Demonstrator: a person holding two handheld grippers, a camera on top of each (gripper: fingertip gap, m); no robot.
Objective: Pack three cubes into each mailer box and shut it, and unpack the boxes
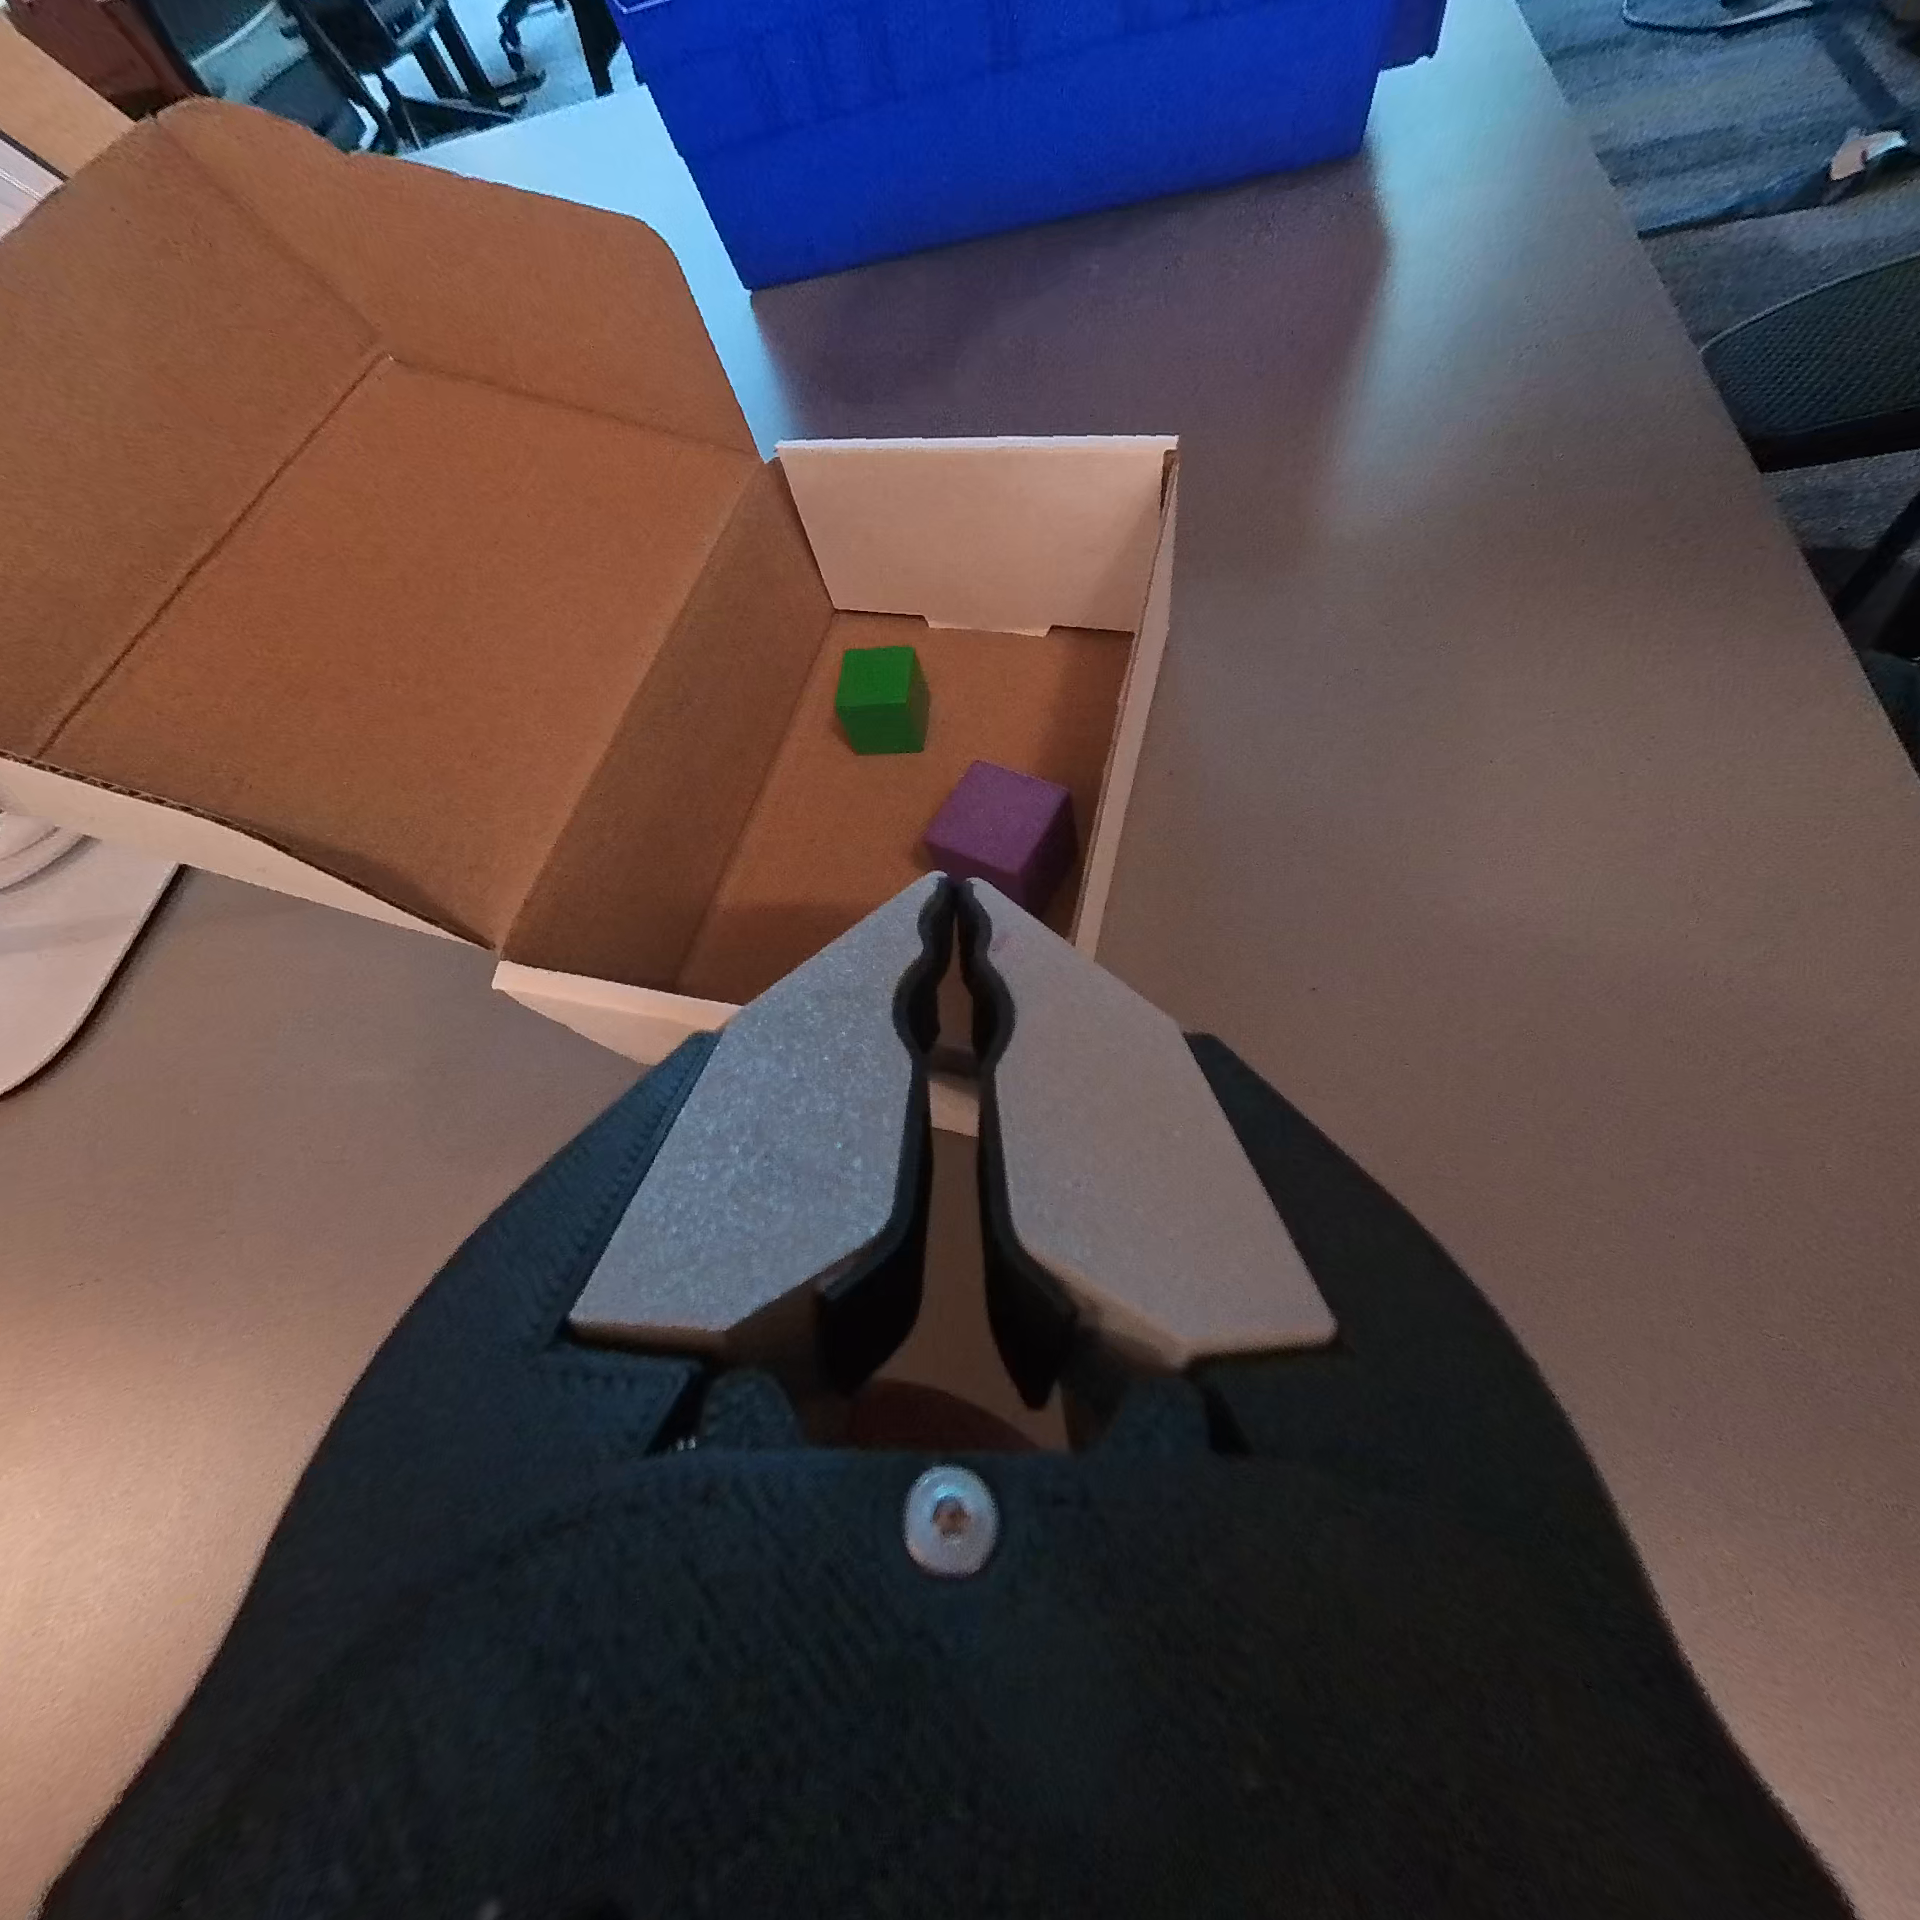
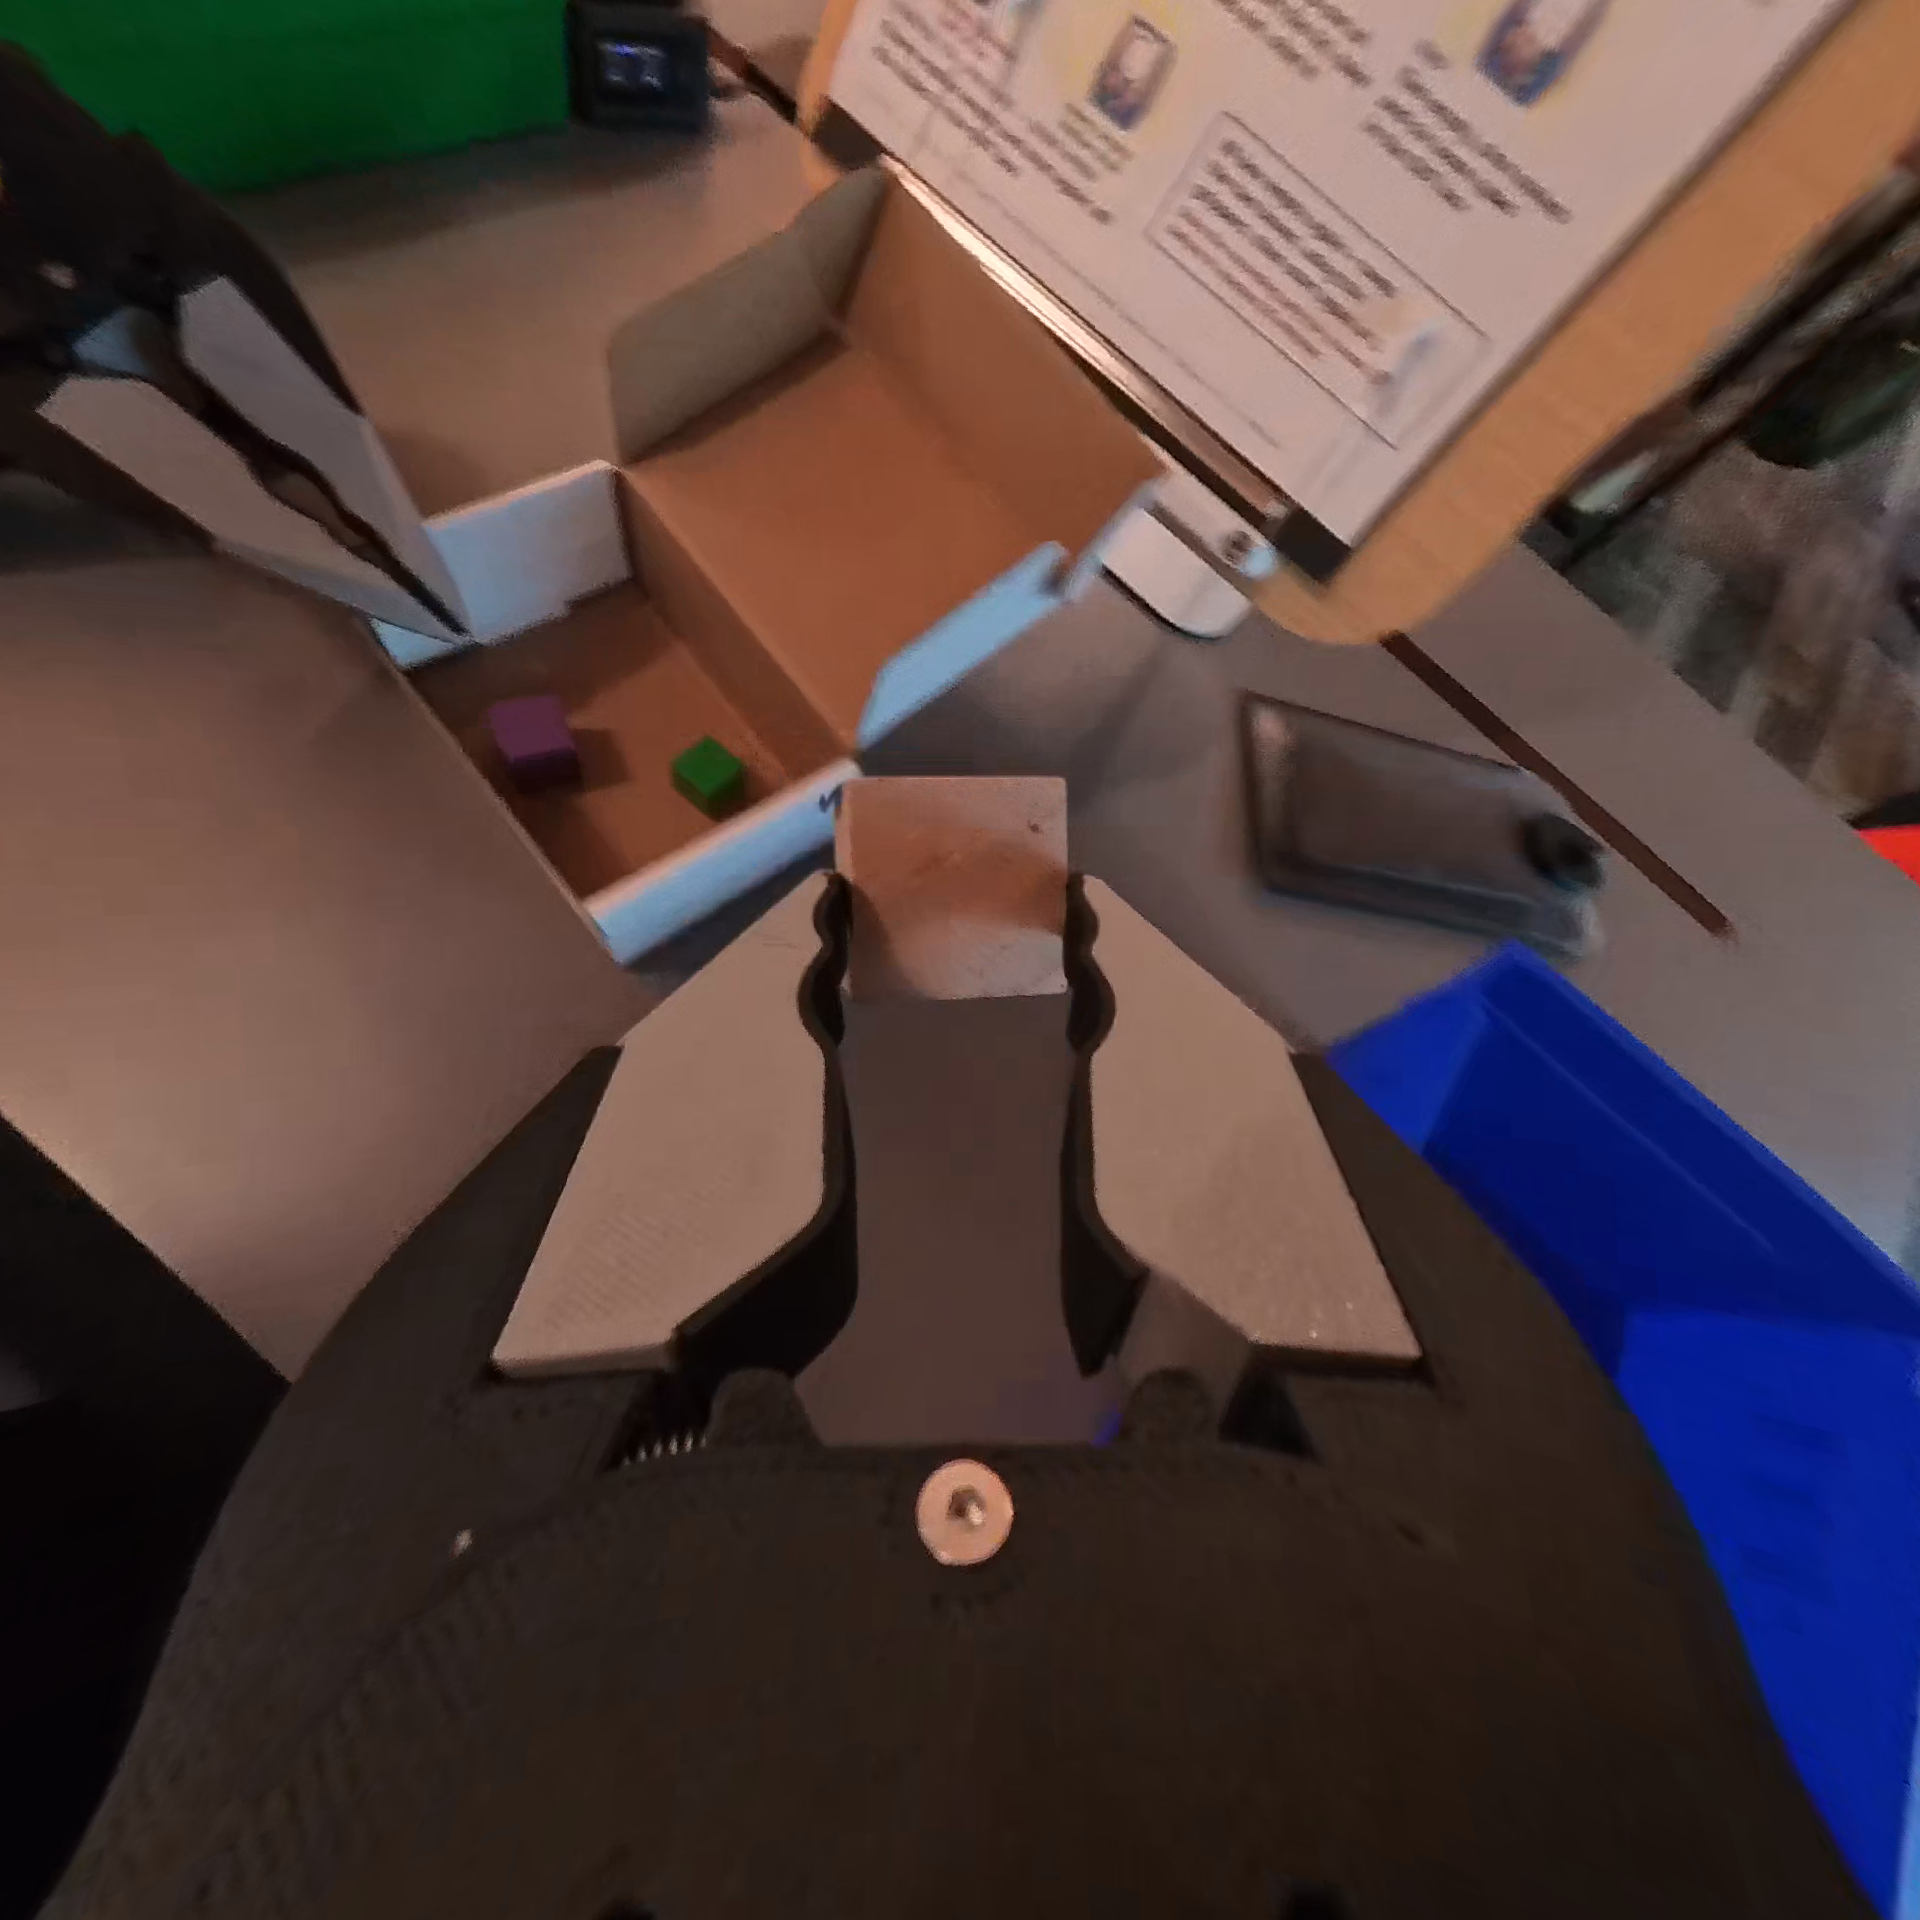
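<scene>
An open mailer box lies on the table, its lid folded back to the left. Inside sit a green cube and a purple cube. My left gripper is shut and empty, hovering over the box's near end, just in front of the purple cube. In the right wrist view the same box shows with the purple cube and green cube inside. My right gripper is shut on a pale plain cube, held above the table beside the box. The left gripper shows at upper left.
A blue bin stands at the table's far end; it also shows in the right wrist view. A dark flat tablet-like device lies on the table. A tilted board with a printed sheet stands beyond the box. A white object lies left. The gap from one gripper's tips to the other's is roughly 25 cm.
</scene>
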